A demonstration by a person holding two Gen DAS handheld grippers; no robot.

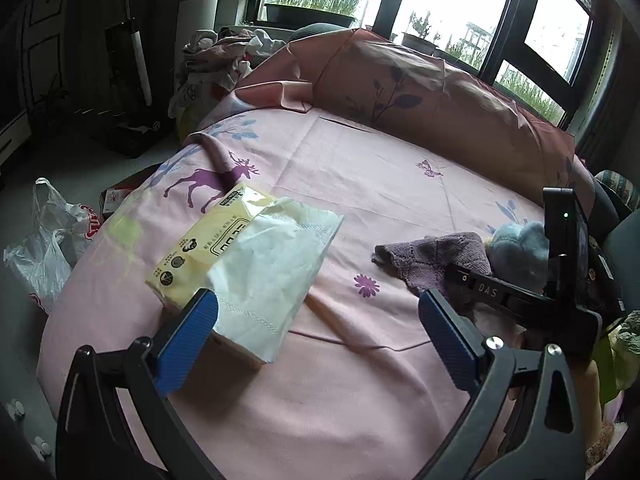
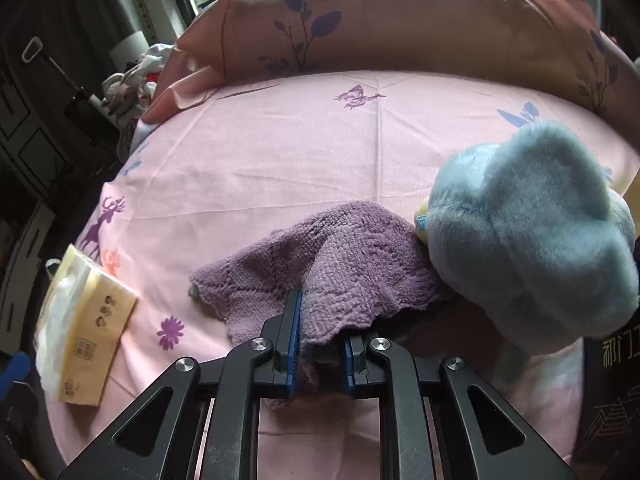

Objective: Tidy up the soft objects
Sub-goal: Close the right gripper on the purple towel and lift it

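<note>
Right gripper [image 2: 320, 344] pinches purple cloth [image 2: 340, 264]; blue plush toy [image 2: 528, 232] at 2 o'clock; left gripper [image 1: 320, 320] spread wide.

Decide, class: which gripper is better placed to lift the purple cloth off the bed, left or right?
Right. The right gripper has its pads already closed on the purple cloth. The left gripper is open, nearer the tissue pack.

Crumpled purple towel [image 2: 340, 264] touches blue plush toy [image 2: 532, 232] on bed.
</note>
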